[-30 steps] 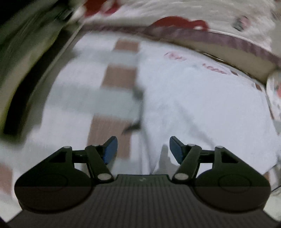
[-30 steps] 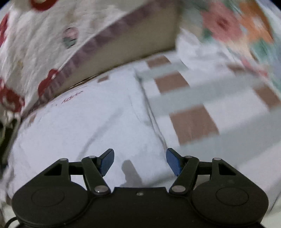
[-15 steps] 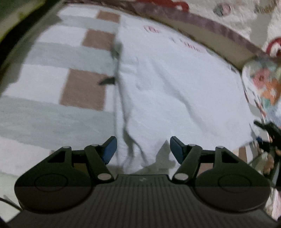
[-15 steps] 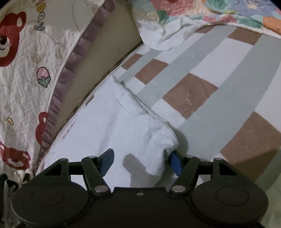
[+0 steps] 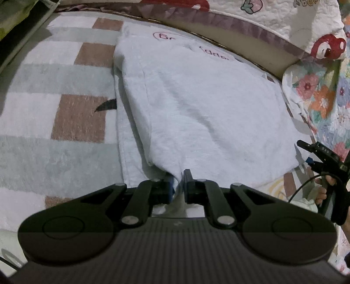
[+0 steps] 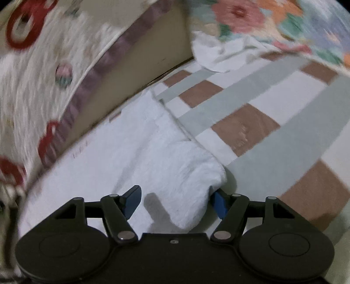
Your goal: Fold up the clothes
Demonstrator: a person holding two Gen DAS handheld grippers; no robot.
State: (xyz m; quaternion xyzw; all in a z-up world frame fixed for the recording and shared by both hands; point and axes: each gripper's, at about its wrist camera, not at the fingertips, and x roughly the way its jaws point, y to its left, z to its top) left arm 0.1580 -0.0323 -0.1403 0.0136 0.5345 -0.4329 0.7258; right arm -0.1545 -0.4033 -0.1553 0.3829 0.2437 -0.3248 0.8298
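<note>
Surface: checked rug [image 5: 65,118] in brown, grey-green and white squares. Far edge: bed base hung with a bear-print quilt [image 5: 284,19]; floral quilt [image 5: 317,96] at the right corner. White garment [image 5: 196,104], pink lettering near the far edge, lies flat mid-rug. Left gripper [image 5: 178,185]: jaws clamped on the garment's near hem. Right gripper [image 6: 175,202]: jaws apart, a near corner of cloth between them, seemingly touching the right pad; view blurred

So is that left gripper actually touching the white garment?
Touching. The left wrist view shows the left gripper with its jaws closed on a corner of the white garment, cloth pinched between the fingers.
</note>
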